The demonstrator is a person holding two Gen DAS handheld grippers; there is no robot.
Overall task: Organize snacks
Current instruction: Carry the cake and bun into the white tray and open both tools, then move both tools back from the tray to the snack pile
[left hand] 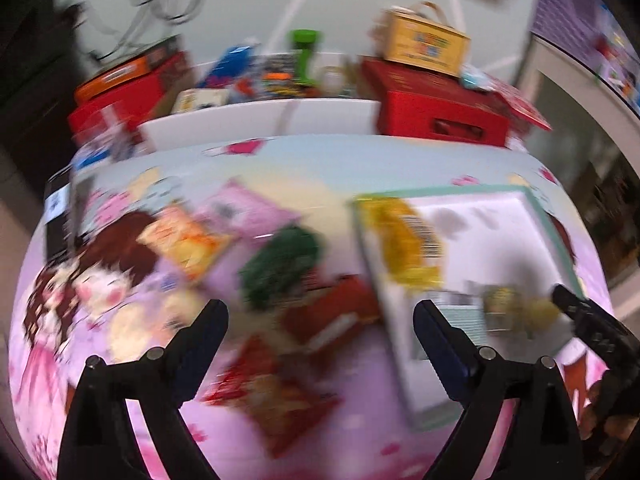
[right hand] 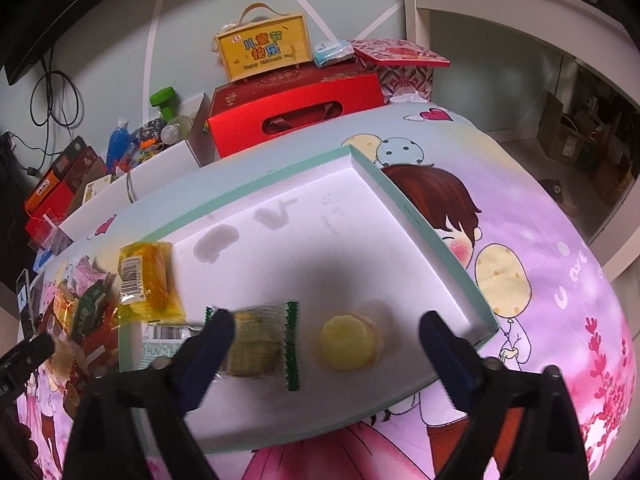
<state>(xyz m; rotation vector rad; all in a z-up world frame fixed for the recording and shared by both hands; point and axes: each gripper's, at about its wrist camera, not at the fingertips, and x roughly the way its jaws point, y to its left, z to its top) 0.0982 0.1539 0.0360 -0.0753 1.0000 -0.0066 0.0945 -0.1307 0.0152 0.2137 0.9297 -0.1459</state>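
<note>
1. Pink and lilac cartoon cloth (left hand: 100, 288) fills our left wrist view, which is badly blurred. The left gripper (left hand: 320, 320) has its jaws spread wide with nothing between them, above a loose heap of snacks – an orange packet (left hand: 188, 244), a green packet (left hand: 280, 268), a red packet (left hand: 332, 324) and a red-brown packet (left hand: 272, 396). To the right lies the white tray (left hand: 500, 220) with a yellow packet (left hand: 404, 240) in its near-left part.

2. White tray floor (right hand: 320, 220) with a mint rim dominates our right wrist view. The right gripper (right hand: 326, 332) is also wide apart and grips nothing – its left finger overlaps a clear wrapper with green zigzag ends (right hand: 260, 344), contact we cannot tell. A round yellow snack (right hand: 348, 340) lies between the fingers, the yellow packet (right hand: 148, 280) at the tray's left edge. A red box (right hand: 296, 116) stands behind the tray.
</note>
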